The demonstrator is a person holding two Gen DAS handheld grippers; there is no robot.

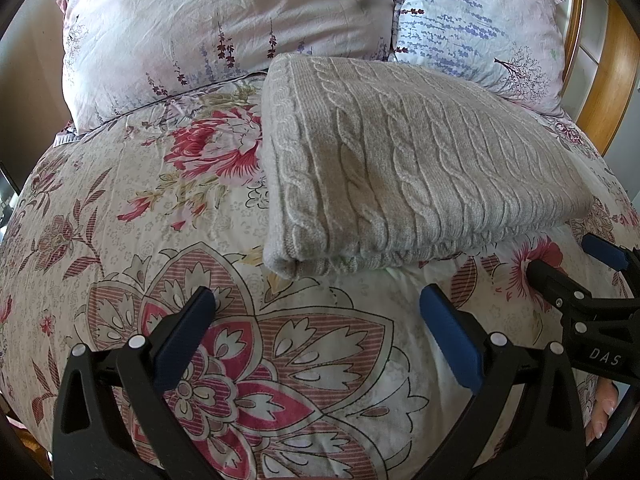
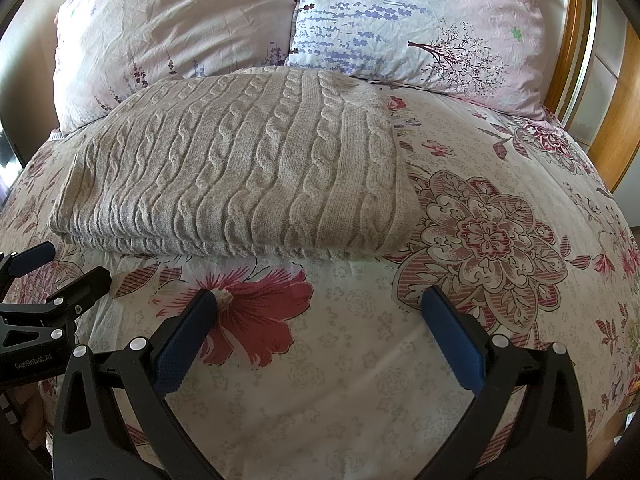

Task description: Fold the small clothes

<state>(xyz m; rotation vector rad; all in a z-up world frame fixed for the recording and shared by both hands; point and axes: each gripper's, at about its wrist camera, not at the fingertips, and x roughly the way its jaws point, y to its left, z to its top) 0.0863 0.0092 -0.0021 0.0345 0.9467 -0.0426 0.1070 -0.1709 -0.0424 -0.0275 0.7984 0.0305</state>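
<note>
Folding looks essentially finished from where I sit: the grey cable-knit sweater (image 1: 400, 160) lies as a thick, squared-off rectangle on the floral duvet (image 1: 120, 240), its far edge just in front of the two pillows (image 1: 224, 24), with stacked layers showing along the near edge and no sleeve or hem trailing out that I can make out. I have my left gripper (image 1: 320, 316) low over the duvet, just short of the sweater's near-left corner, fingers spread wide and holding nothing. My right gripper (image 2: 320, 312) sits the same way near the near edge on the other side, fingers wide apart and empty, over a big pink flower in the print. Each gripper shows at the edge of the other's view, close beside it. Neither touches the knit. From the right wrist view the top face is smooth and the corners look fairly square; the near-left corner sags a little, so I judge a light tidy there could be all that is left. I see no other garment on the bed in either view, so whether more pieces wait I cannot tell.
</note>
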